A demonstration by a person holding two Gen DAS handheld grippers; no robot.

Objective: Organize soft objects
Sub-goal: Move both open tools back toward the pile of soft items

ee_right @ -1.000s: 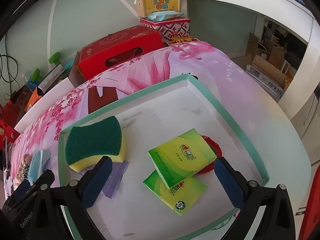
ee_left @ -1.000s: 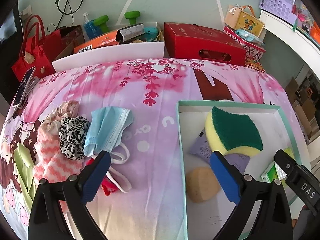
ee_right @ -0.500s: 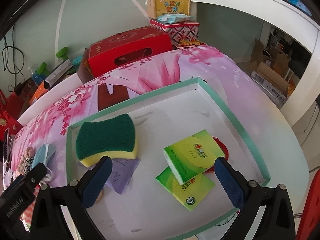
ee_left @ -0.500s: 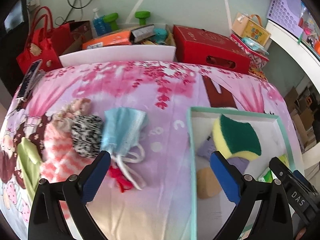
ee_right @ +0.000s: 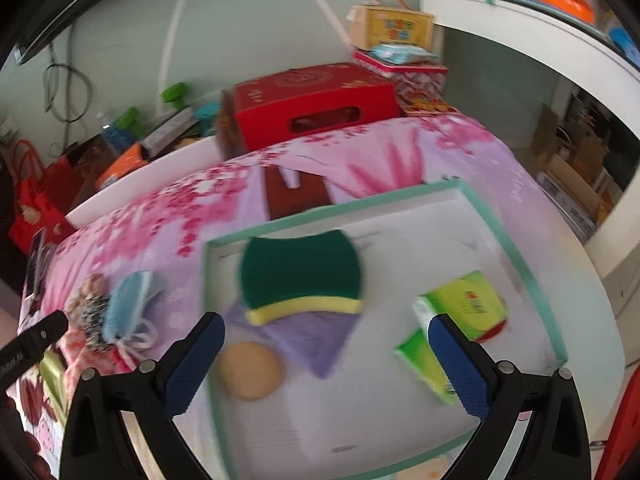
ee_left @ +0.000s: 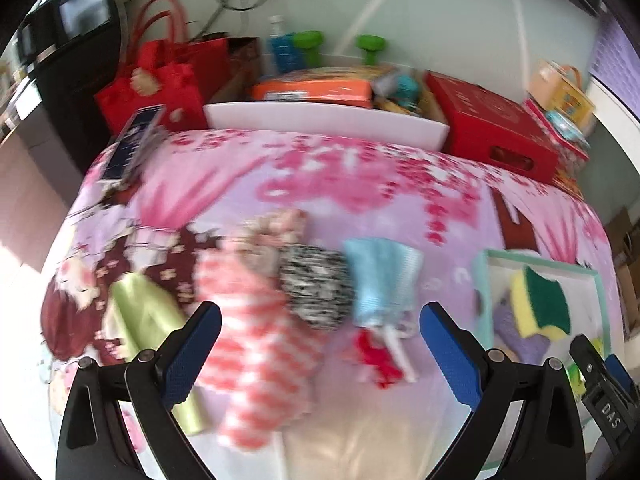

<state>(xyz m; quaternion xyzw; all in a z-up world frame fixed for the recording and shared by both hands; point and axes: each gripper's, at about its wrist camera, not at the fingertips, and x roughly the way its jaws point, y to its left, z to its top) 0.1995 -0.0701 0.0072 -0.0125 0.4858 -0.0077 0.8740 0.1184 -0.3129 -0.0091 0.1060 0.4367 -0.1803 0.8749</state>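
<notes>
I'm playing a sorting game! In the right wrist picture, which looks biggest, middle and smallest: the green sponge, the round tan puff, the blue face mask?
1. Green sponge
2. Round tan puff
3. Blue face mask, though it lies farther away, so it may only look smaller.

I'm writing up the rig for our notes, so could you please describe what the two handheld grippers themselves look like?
Both look alike. The left gripper and the right gripper each have two black plastic arms with silver screws at the joints, ending in blue textured pads. In the left view, the side of the right one shows white lettering reading DAS; in the right view, the left one carries white lettering too blurred to read. No cables, hands or sleeves show.
</notes>
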